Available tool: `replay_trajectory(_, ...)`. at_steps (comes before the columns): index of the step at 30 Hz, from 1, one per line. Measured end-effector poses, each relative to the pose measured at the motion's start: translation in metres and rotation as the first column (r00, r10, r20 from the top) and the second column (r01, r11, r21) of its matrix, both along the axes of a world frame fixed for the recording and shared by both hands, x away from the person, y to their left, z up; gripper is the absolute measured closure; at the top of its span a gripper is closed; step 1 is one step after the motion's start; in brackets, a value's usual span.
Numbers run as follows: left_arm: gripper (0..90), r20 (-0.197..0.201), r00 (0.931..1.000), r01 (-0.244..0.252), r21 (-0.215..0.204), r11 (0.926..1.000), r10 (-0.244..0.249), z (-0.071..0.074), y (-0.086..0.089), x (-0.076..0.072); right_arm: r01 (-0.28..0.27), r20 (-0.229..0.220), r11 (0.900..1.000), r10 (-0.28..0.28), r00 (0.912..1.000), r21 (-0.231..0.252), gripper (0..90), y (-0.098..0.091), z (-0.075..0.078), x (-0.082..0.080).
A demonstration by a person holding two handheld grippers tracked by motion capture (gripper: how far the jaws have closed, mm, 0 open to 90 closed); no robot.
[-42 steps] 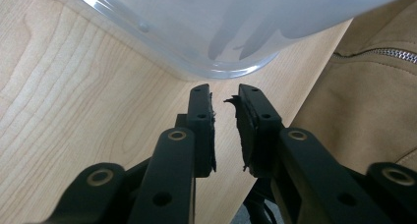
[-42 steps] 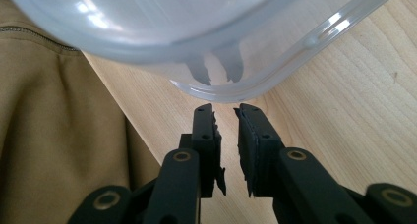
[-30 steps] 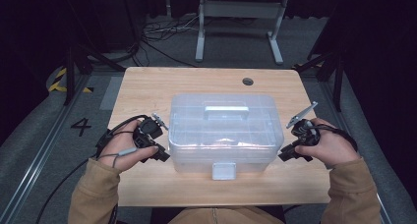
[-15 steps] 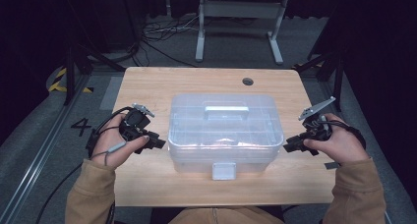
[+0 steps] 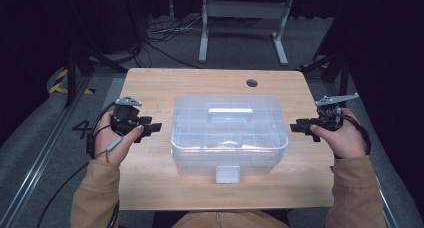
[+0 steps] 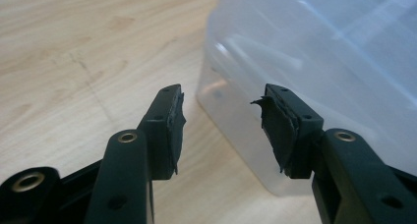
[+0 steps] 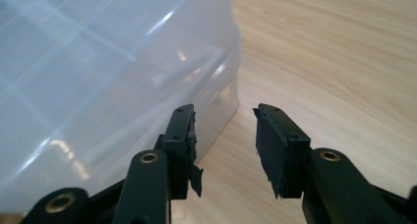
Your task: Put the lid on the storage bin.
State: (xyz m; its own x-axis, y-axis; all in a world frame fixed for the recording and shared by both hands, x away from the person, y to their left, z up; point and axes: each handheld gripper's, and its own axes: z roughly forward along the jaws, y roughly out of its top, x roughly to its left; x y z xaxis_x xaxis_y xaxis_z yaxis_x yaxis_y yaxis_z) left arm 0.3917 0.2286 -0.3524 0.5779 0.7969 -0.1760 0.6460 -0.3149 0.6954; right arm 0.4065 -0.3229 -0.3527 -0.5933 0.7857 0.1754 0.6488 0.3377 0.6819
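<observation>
Both grippers, left (image 5: 150,128) and right (image 5: 299,126), are opening empty, flanking the box (image 5: 229,133) lying lengthwise between them.

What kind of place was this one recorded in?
Probably a lab or recording studio, not a home: a bare wooden table stands among dark surroundings, loose cables run over the grey floor, and a metal stand sits behind. A clear plastic box is the only item.
</observation>
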Motion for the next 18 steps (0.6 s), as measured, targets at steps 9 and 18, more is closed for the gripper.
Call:
replay_trajectory(9, 47.1, 0.035, 0.9962, -0.080, 0.000, 0.9968, 0.079, -0.021, 0.012, 0.015, 0.087, 0.076, 0.9957, -0.089, 0.9931, 0.032, 52.9, -0.015, -0.018, 0.018)
replay_trajectory(18, 41.5, 0.067, 0.9886, -0.135, 0.002, 0.9908, 0.135, -0.044, 0.018, 0.029, 0.136, 0.113, 0.9893, -0.141, 0.9834, 0.053, 49.7, -0.032, -0.044, 0.034)
